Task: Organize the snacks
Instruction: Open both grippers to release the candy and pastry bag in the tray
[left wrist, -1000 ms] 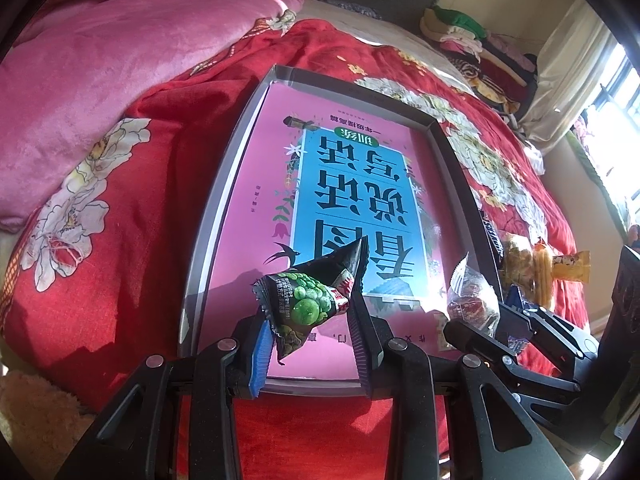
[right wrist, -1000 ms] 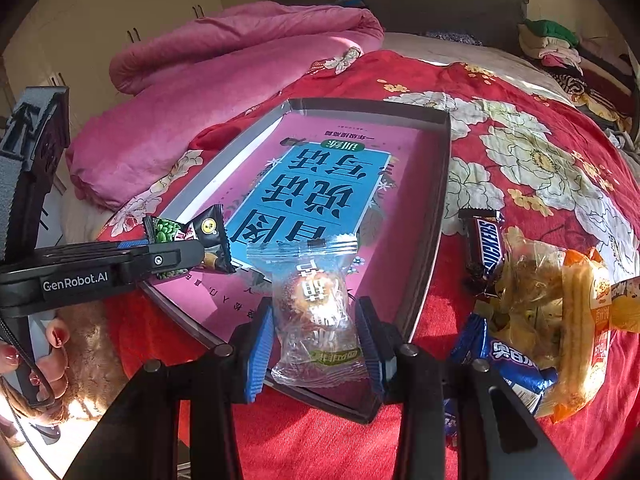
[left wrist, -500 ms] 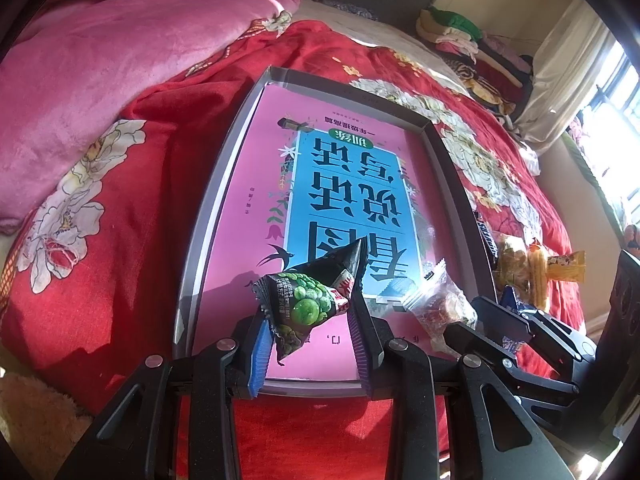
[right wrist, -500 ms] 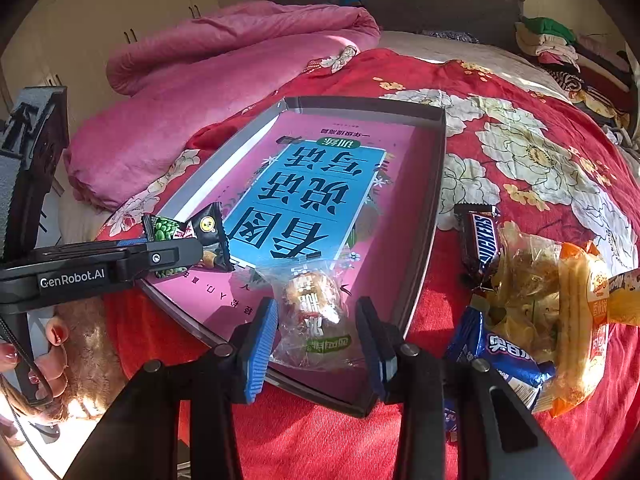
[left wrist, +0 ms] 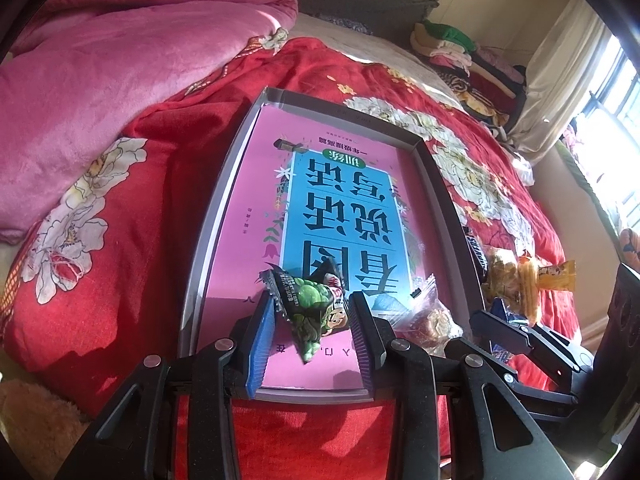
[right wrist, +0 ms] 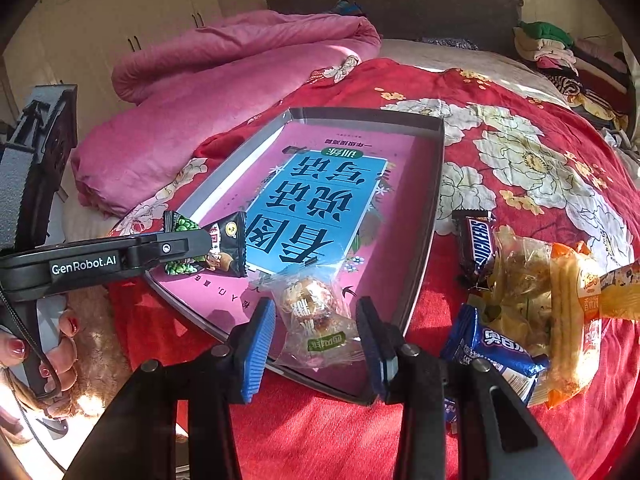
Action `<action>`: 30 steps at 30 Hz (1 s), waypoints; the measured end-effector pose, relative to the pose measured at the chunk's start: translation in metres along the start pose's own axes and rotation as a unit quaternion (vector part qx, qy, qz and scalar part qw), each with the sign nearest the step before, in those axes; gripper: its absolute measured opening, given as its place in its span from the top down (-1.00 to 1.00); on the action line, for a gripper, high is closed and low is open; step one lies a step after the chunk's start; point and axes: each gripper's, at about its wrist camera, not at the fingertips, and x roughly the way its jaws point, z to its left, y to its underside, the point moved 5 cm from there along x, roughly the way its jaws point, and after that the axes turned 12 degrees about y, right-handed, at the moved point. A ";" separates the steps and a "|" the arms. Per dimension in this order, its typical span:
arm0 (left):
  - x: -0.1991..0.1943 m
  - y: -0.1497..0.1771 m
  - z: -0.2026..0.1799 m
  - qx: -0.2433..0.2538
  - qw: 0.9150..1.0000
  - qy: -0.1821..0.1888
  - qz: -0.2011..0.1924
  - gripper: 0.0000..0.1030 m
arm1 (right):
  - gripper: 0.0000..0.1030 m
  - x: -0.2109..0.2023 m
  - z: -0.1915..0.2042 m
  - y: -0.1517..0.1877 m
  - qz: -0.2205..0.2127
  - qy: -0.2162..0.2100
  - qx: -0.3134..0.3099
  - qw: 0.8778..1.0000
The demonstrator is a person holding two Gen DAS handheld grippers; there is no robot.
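A: Left tool (left wrist: 312, 314)? State, quick

B: Jaws partway apart and just been opening. The green pea packet (left wrist: 308, 300) sits between them, tilted with its tip down, over the near end of the tray (left wrist: 212, 232) at lower centre. The pads look to have let go of it, though it's a close call

A: Right tool (right wrist: 316, 310)?

B: Also partway open and holding nothing. The pastry packet (right wrist: 312, 312) lies in the tray's near corner between the jaws, with the pads just beside its wrapper

A: Risks?

B: A pad pulling back could snag the crinkly wrapper and drag the pastry over the low near rim onto the red bedcover (left wrist: 140, 280). The pea packet could land crooked or slide on the glossy book (left wrist: 340, 208) lining the tray. The tray sits on soft bedding, so a nudge would tip it. The two tools are also near each other at the same end

A: Room?

B: The upper part of the tray is bare, so there's plenty of space. The Snickers bar (right wrist: 478, 242), blue packet (right wrist: 496, 348) and yellow packets (right wrist: 568, 312) crowd the right of frame just outside the rim, and the pink quilt (left wrist: 100, 80) bulks at upper left, well apart
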 end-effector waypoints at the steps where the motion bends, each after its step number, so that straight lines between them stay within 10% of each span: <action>1: -0.002 -0.001 -0.001 0.002 1.000 0.000 -0.004 0.16 | 0.18 -0.002 -0.001 0.000 -0.003 0.000 0.002 1.000; 30: -0.021 -0.011 -0.020 0.039 0.997 0.005 -0.062 -0.44 | -0.13 -0.044 -0.020 -0.017 -0.079 0.040 -0.004 0.996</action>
